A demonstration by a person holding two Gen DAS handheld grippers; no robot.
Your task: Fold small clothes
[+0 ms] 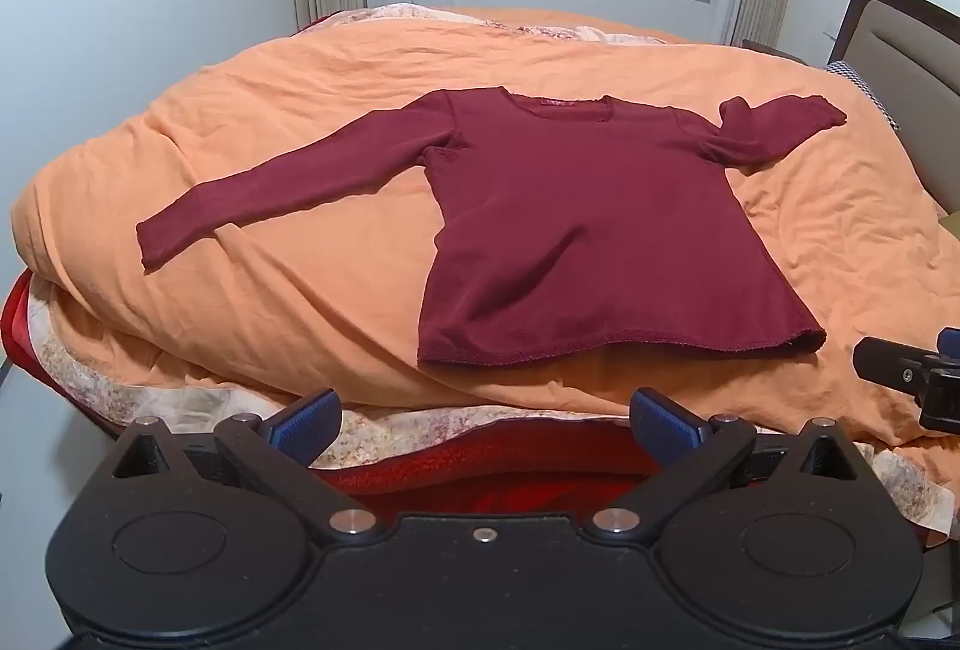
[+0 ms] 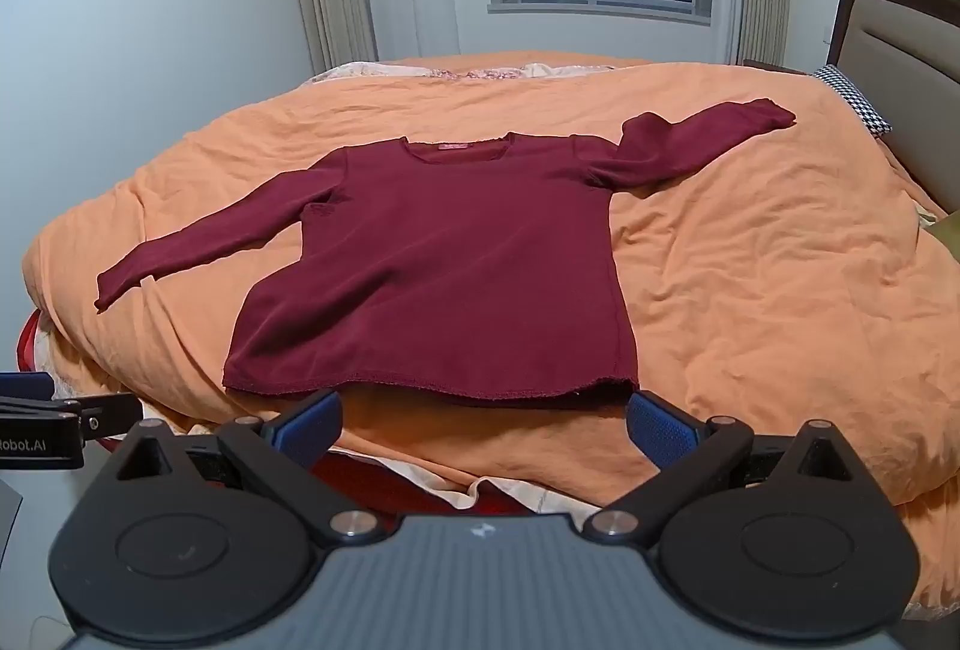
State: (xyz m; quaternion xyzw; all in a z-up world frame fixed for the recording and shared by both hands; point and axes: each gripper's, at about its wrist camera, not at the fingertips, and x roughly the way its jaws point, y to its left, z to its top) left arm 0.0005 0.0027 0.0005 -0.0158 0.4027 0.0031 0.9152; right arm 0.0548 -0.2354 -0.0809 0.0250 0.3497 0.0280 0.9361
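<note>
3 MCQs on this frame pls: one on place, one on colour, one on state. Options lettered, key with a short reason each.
1. Where does the shirt lie?
A. on the orange duvet
B. on the floor
C. on the windowsill

2. What colour is the shirt?
A. navy
B. dark red
C. white

3. How do the left gripper and the right gripper stand?
A. both shut on the hem
B. one open, one shut
C. both open, holding nothing

Key: A, the shirt lies spread flat on the duvet, sleeves out to the sides. B, the whole garment is dark red. C, each wrist view shows blue pads wide apart, short of the hem.
</note>
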